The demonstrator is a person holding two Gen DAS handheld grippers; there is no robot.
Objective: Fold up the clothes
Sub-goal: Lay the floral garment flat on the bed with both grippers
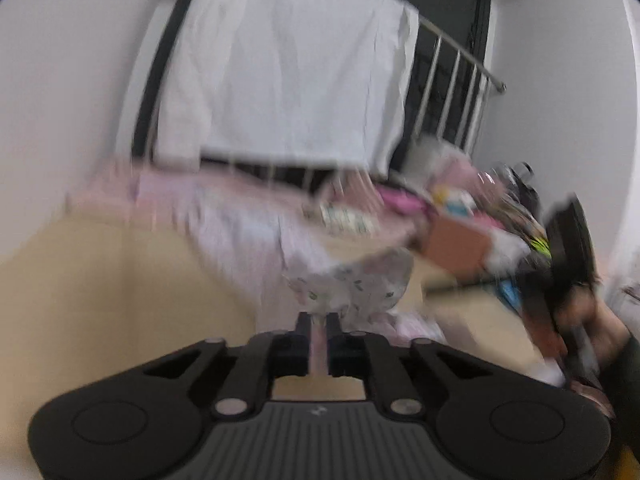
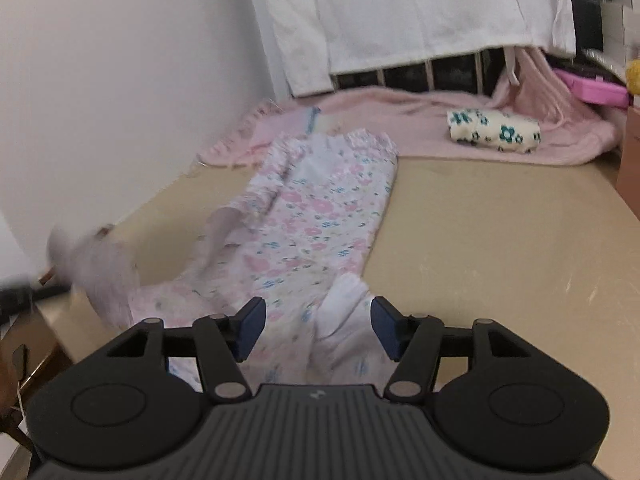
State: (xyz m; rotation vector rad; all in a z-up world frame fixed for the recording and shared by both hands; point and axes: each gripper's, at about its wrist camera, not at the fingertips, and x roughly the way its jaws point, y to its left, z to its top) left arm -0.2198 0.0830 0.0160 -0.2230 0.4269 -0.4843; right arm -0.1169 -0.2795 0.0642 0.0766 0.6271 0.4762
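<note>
The flowered garment (image 2: 316, 216) lies stretched along the tan tabletop (image 2: 500, 240), its far end near a pink blanket (image 2: 420, 120) by the wall. The right gripper (image 2: 318, 326) stands wide just above the near end, cloth between its fingers but not pinched. In the blurred left view, the left gripper (image 1: 319, 322) is nearly closed, pinching a fold of the garment's edge at its tips
</note>
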